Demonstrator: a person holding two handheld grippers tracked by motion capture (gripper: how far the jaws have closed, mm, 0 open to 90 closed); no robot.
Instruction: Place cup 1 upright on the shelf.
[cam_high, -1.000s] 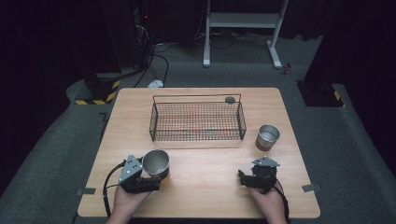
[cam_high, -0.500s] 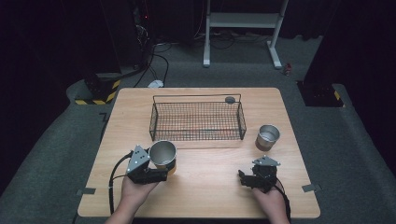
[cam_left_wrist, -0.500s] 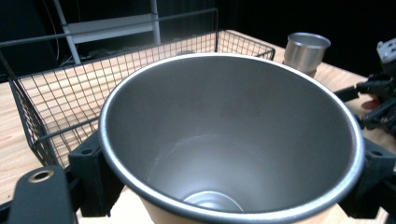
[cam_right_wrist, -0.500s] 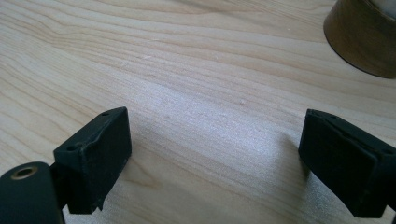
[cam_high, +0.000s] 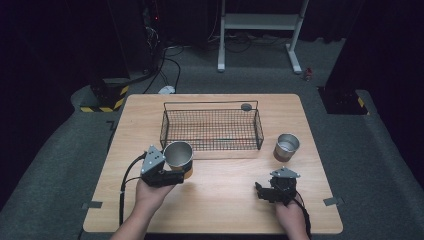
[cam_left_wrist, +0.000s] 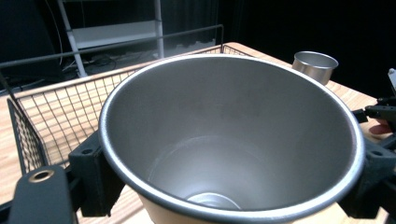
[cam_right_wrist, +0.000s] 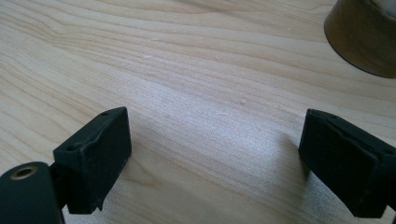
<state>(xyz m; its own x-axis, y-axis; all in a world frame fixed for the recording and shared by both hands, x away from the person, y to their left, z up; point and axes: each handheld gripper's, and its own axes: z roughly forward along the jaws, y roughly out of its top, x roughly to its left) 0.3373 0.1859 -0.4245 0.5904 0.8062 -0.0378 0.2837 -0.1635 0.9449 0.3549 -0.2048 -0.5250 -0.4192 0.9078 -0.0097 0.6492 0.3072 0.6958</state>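
Right gripper idle near the table's front edge, jaws wide, empty. Left gripper clamps the steel cup; since a second ago it has lifted toward the wire basket. Drop-in looks next. Second cup waits beyond.

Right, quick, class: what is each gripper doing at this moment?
Left gripper: shut on the metal cup, near the wire basket.
Right gripper: open, holding nothing, over the table.
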